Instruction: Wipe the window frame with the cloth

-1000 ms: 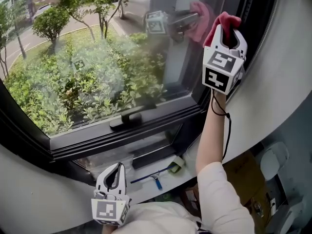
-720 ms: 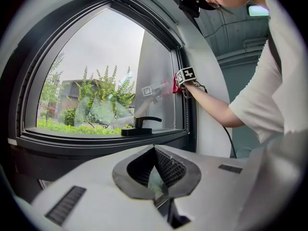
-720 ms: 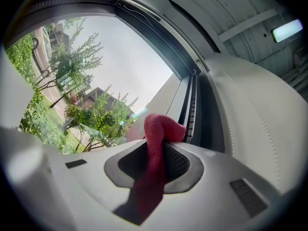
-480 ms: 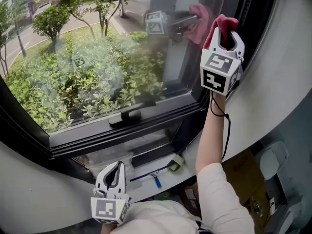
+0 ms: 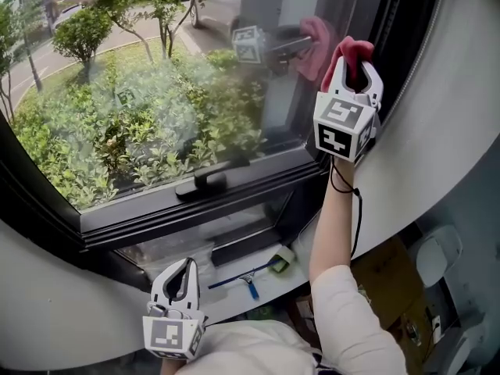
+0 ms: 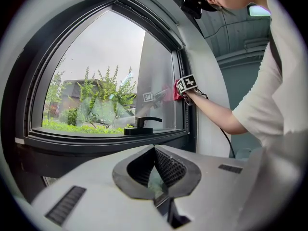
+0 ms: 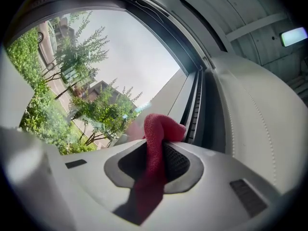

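Observation:
A red cloth (image 5: pixel 356 52) is pinched in my right gripper (image 5: pixel 353 62), which is shut on it and held high against the dark upright window frame (image 5: pixel 388 49) at the pane's right edge. The right gripper view has the cloth (image 7: pixel 157 137) bunched over the tips of that gripper (image 7: pixel 161 142), next to the frame's channel (image 7: pixel 196 105). My left gripper (image 5: pixel 187 267) hangs low by the person's body, shut with nothing in it. From the left gripper (image 6: pixel 154 150) view, the right gripper (image 6: pixel 186 84) and cloth (image 6: pixel 176 93) show at the frame (image 6: pixel 186 110).
A black window handle (image 5: pixel 206 183) sits on the lower frame rail (image 5: pixel 180 217). On the sill below lie a blue-handled tool (image 5: pixel 246 280) and a small green item (image 5: pixel 283 262). A curved white wall (image 5: pixel 457 123) borders the frame on the right; a cardboard box (image 5: pixel 391 276) stands below.
My right gripper has slid a little left and down along the upright frame with the cloth still in it. The left gripper has hardly moved.

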A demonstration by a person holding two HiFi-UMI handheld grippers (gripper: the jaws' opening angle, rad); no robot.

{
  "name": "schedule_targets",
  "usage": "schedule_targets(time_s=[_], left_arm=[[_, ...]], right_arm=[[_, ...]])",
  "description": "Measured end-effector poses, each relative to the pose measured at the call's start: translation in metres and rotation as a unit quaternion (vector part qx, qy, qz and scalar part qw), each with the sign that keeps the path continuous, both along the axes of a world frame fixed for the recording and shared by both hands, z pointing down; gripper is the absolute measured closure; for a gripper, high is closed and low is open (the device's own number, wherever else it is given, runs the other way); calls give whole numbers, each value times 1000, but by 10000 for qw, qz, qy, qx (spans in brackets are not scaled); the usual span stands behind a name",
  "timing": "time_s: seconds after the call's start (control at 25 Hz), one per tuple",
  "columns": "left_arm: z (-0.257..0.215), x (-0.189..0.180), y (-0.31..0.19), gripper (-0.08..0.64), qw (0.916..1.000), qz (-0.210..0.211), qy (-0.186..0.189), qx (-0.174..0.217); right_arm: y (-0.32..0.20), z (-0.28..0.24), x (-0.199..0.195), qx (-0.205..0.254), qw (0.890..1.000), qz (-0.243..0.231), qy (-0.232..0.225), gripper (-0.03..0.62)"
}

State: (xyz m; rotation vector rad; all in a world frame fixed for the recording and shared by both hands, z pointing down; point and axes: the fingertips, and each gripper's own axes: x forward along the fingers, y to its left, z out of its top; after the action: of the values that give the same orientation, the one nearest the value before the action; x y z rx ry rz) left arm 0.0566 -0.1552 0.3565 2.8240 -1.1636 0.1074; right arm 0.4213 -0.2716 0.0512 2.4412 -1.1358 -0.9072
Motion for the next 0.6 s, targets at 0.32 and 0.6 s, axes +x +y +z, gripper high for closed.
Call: schedule_targets(time_s=[0.32,0.6], left_arm=[[-4,-3,4,551,10000,-8,-17,13],[-2,-6,3,551,10000,-34,-10,14]], right_arm=[[1,10,0,-92,9999,-28,-46,497],[0,20,1,-119,9999,-18,-66,497]])
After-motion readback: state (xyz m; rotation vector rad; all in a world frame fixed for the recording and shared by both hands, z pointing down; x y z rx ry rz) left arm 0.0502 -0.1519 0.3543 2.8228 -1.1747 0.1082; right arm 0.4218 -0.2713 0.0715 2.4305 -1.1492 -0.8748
